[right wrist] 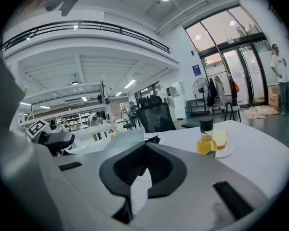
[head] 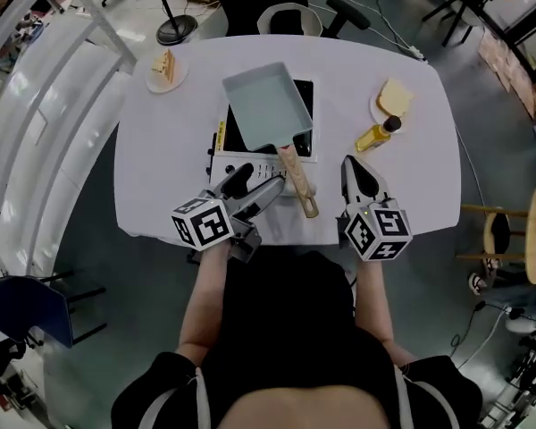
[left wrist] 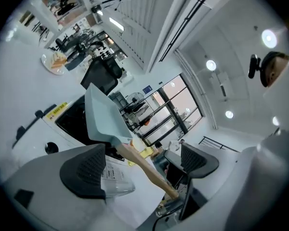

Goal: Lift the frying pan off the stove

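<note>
Position of the pan handle relative to my two grippers. The frying pan (head: 266,105), pale blue and rectangular, sits flat on the black stove (head: 305,95) at the middle of the table (head: 161,150); it is not yet lifted. Its wooden handle (head: 299,184) runs from the pan's near edge toward me, slanting a little to my right, and its free end reaches past the stove's front edge.

My left gripper (head: 255,189) lies just beside the handle on its left and points across toward it. Its jaws stand wide apart and hold nothing. In the left gripper view the handle (left wrist: 147,170) crosses the gap between the jaws on a slant. I judge that it lies just beyond the tips rather than seated between them, and neither jaw touches the wood.

My right gripper (head: 357,175) lies to the right of the handle, farther off than the left, and points away from me. Its jaws are pressed together with nothing in them.

The left is therefore the nearer tool and the only one open to grasp. As I judge it, the coming move is a short advance to the right, with a slight turn so that the handle's long axis runs square across the jaw opening before closing.
</note>
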The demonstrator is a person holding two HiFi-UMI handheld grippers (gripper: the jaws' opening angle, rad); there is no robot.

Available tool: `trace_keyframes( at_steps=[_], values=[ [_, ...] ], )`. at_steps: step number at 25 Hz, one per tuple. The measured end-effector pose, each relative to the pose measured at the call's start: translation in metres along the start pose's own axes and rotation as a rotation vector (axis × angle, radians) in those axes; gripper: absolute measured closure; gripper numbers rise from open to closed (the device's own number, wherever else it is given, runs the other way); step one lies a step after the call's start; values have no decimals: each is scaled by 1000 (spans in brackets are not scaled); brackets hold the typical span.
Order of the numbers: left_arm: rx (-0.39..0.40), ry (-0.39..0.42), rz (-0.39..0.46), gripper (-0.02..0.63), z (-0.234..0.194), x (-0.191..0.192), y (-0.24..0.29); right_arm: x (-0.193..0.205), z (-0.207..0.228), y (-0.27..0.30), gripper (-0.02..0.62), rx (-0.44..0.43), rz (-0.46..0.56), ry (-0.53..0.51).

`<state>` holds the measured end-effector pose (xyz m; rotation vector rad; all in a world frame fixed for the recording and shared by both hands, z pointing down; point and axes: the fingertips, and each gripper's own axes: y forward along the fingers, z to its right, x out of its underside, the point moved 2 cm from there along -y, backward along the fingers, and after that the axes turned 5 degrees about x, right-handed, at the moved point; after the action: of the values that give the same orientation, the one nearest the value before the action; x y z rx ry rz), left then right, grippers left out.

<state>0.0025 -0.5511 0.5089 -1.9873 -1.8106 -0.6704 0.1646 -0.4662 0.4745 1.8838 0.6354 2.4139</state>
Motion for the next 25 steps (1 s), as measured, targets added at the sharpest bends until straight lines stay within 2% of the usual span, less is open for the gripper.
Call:
trace_keyframes(
  at_steps=[5,12,15,18,20,22,25],
  values=[
    [107,-220,13,106,6,12,23,8,9,-9,592,36,-27,13],
    [204,-534,60,105,7,30,64,8,21,-15,592,32,-64,3],
    [263,-628,57,111,5,34,80,5,30,-15,592,34,-71,0],
    [309,-657,27,176,9,38,96,0,42,-12,592,41,-70,3],
    [301,-651,13,275,8,40,101,1,48,-10,592,40,-76,7],
    [293,-619,-7,323,7,40,103,1,52,-8,593,37,-80,11],
    [251,-525,-73,384,4,43,105,2,55,-5,592,28,-85,13]
  ],
)
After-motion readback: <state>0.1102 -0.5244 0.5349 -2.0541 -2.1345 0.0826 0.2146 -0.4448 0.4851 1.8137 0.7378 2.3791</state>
